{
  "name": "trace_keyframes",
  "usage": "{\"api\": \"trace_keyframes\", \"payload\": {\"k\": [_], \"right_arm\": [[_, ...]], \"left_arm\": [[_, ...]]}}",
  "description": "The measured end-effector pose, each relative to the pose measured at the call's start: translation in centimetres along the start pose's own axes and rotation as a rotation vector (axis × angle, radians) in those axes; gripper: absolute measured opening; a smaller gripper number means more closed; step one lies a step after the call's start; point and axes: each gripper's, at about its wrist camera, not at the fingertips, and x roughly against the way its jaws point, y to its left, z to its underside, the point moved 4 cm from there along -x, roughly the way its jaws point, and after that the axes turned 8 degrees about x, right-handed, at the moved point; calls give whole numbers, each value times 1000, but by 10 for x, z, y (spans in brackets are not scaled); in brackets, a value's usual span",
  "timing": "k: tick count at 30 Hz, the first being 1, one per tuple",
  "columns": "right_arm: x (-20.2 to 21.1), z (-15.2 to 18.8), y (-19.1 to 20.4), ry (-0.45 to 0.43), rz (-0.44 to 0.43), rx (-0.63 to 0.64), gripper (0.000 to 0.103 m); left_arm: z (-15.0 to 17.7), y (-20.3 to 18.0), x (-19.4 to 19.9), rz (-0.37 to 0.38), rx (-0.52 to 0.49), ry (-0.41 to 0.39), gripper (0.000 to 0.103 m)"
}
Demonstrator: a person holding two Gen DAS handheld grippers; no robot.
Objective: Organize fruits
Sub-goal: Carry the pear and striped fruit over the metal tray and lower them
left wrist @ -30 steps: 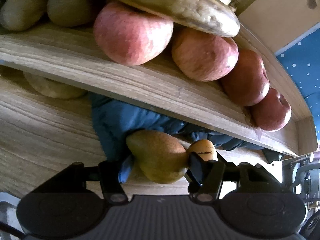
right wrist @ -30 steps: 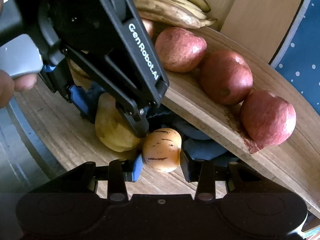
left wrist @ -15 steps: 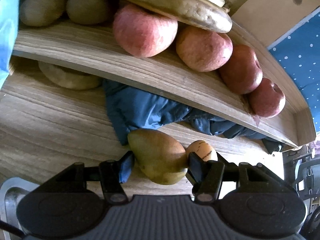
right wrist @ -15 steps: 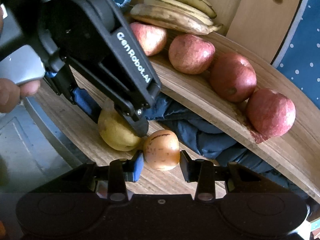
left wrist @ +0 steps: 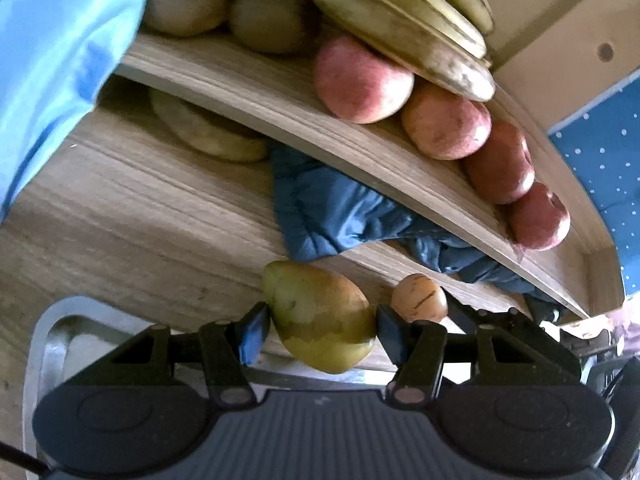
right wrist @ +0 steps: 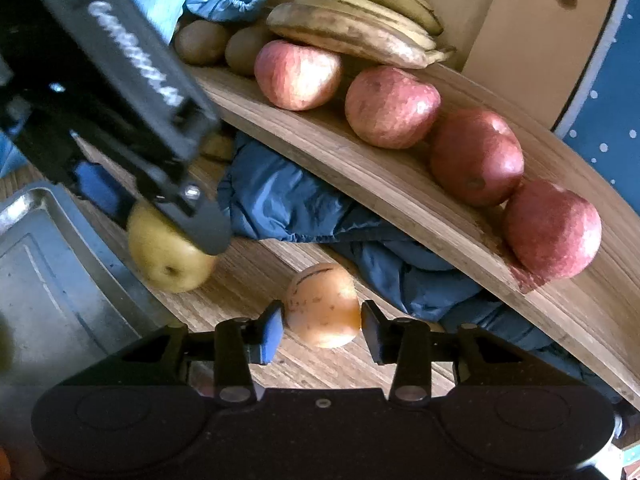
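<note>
- Left gripper (left wrist: pixel 320 326) pinches the yellow-green pear (left wrist: pixel 320 316) above the wooden shelf's (left wrist: pixel 140 220) front edge
- Right gripper (right wrist: pixel 322 324), jaws opening, straddles the small striped orange fruit (right wrist: pixel 324 304) resting on that shelf, pads barely off it

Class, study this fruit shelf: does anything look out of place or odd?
Yes. A crumpled dark blue cloth is stuffed on the lower wooden shelf beneath the row of apples; it is no fruit. The bananas look brown-blotched.
</note>
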Motion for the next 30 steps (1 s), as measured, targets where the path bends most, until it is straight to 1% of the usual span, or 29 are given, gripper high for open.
{"api": "trace_keyframes", "payload": {"k": [8, 13, 20, 30], "right_arm": [[-2, 4, -1, -7, -23, 22, 44], [0, 8, -4, -21, -44, 23, 43], [11, 10, -7, -32, -30, -7, 43], [37, 7, -6, -60, 12, -33, 43]], "left_arm": [[-1, 14, 14, -2, 67, -50, 61], [-2, 20, 22, -5, 87, -77, 60], [-2, 22, 31, 1, 80, -89, 60], [5, 26, 42, 36, 51, -91, 60]]}}
